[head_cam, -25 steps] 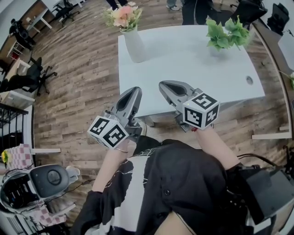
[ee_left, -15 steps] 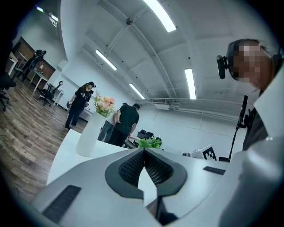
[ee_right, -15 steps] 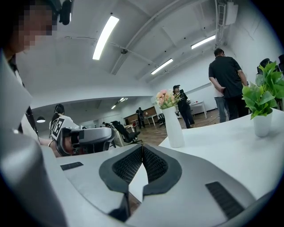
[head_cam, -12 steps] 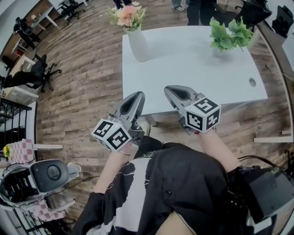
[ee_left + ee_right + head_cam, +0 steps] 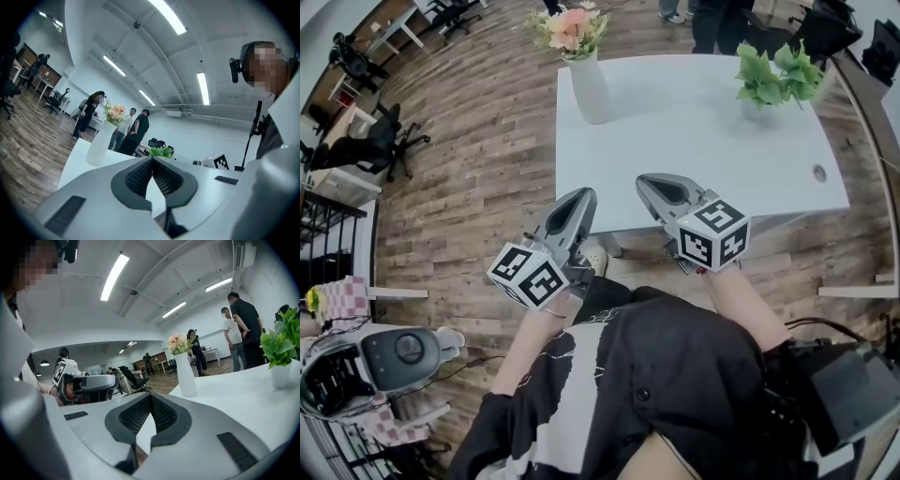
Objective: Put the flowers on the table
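A white vase of pink flowers [image 5: 584, 66] stands at the far left corner of the white table [image 5: 694, 141]; it shows too in the left gripper view [image 5: 104, 140] and the right gripper view [image 5: 183, 369]. My left gripper [image 5: 579, 198] hangs shut and empty just before the table's near edge. My right gripper [image 5: 649, 183] is shut and empty beside it, tips over the near edge. Both are well short of the vase.
A small white pot with a green plant [image 5: 776, 75] stands at the table's far right. Office chairs [image 5: 370, 145] sit on the wood floor at left, several people stand beyond the table, and a grey machine [image 5: 389, 361] is at lower left.
The view has shifted slightly, so the table and vase sit a bit more to the right. Both grippers have kept their place and stayed shut.
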Demonstrator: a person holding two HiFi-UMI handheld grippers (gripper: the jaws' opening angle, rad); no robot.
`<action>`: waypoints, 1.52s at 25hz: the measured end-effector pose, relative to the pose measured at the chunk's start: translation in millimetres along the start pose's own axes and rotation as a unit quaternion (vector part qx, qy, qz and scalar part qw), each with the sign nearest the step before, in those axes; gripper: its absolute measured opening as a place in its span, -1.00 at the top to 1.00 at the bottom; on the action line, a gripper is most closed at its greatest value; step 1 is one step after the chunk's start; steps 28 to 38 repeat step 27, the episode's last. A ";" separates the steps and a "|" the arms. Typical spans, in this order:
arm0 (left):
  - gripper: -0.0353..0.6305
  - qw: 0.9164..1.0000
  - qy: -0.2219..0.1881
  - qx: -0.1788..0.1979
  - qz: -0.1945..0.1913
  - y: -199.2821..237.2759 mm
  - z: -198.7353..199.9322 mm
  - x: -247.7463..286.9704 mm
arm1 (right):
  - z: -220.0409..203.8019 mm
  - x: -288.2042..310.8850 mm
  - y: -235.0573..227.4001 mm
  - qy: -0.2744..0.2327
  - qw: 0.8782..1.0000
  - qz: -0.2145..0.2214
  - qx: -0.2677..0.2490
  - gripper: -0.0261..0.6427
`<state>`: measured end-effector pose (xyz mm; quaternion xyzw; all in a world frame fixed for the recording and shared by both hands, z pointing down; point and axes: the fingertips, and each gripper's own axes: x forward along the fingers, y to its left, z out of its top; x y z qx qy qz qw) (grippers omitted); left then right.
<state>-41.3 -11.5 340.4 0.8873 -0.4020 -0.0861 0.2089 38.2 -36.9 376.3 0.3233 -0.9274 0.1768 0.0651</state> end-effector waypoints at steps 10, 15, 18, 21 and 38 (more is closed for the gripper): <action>0.86 1.000 -0.003 0.000 0.002 2.2 0.8 -3.8 | -0.8 1.3 1.2 -0.001 1.000 -0.003 -0.002 0.88; 0.86 1.000 -0.004 0.001 0.000 1.6 2.0 -2.2 | -0.1 0.2 -0.1 -0.002 1.000 -0.006 -0.003 0.88; 0.86 1.000 -0.004 -0.001 -0.002 1.5 2.5 -0.6 | 1.0 -0.7 -3.9 -0.001 1.000 -0.014 -0.001 0.88; 0.86 1.000 -0.003 -0.002 -0.003 2.4 1.7 -0.5 | -1.4 -0.1 -5.1 0.001 1.000 -0.015 0.005 0.88; 0.86 1.000 -0.001 -0.004 -0.005 4.8 -0.2 -2.3 | -5.6 2.7 -1.9 0.006 1.000 -0.011 0.008 0.88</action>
